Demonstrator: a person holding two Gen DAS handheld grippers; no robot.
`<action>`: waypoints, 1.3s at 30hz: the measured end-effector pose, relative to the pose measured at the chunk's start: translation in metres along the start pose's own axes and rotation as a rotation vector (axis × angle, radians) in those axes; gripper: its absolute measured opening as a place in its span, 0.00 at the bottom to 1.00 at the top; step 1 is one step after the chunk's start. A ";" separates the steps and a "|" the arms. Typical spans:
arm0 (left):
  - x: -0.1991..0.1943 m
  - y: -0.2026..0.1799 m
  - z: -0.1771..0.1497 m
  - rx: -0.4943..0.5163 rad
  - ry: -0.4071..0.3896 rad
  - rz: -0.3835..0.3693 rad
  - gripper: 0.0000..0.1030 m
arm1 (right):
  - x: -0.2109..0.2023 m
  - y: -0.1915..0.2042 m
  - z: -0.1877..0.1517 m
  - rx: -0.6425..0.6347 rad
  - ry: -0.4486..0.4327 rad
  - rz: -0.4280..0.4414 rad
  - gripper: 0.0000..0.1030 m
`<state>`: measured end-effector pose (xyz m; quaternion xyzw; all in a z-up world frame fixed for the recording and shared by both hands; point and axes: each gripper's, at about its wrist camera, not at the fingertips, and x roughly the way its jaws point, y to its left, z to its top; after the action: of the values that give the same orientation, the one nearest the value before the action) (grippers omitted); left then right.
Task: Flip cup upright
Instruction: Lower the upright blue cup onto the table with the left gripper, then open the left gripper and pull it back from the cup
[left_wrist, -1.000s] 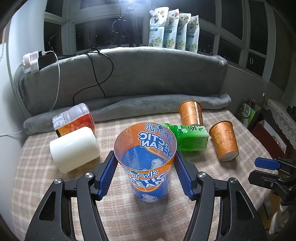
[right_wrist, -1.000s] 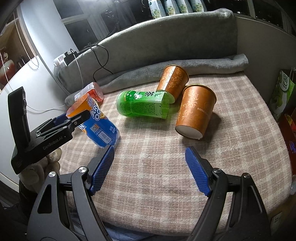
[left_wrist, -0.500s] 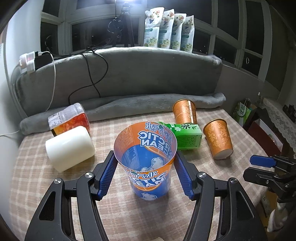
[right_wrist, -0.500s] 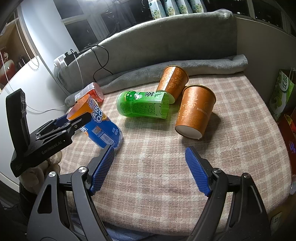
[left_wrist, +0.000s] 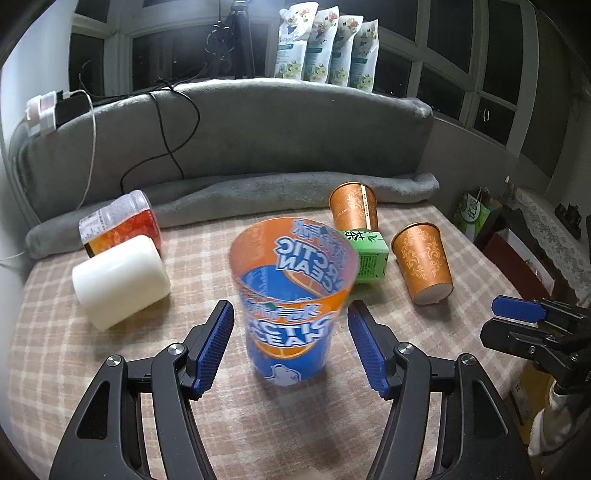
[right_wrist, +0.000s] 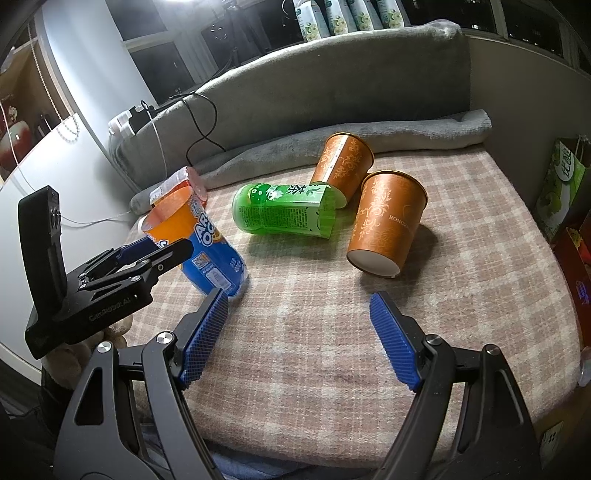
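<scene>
A blue and orange "Arctic Ocean" plastic cup (left_wrist: 291, 302) stands mouth up on the checked cloth, slightly blurred and leaning. My left gripper (left_wrist: 291, 347) is open, its blue pads standing clear of the cup on both sides. The cup also shows in the right wrist view (right_wrist: 207, 243), with the left gripper (right_wrist: 155, 254) beside it. My right gripper (right_wrist: 299, 332) is open and empty over bare cloth near the front edge. Two brown paper cups lie on their sides, one nearer (right_wrist: 388, 225) and one farther back (right_wrist: 341, 162).
A green tea carton (right_wrist: 284, 214) lies between the cups. A white cylinder (left_wrist: 120, 280) and an orange-filled jar (left_wrist: 120, 227) lie at the left. A grey rolled blanket (left_wrist: 258, 192) lines the back. The table edge drops at the right.
My left gripper has opened and let go of the blue cup, which now stands on the cloth by itself. The right gripper has not moved.
</scene>
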<state>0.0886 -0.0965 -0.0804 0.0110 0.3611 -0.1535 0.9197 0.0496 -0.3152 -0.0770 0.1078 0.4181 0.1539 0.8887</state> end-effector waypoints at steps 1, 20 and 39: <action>-0.001 0.000 0.000 0.000 0.000 -0.001 0.62 | 0.000 0.000 0.001 -0.001 -0.001 0.001 0.79; -0.018 0.010 -0.005 -0.036 -0.012 -0.006 0.62 | -0.007 0.020 0.004 -0.061 -0.074 -0.053 0.79; -0.102 0.033 -0.015 -0.087 -0.287 0.189 0.71 | -0.034 0.065 0.013 -0.228 -0.330 -0.257 0.84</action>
<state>0.0182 -0.0349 -0.0264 -0.0171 0.2297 -0.0507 0.9718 0.0272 -0.2676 -0.0244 -0.0235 0.2573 0.0660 0.9638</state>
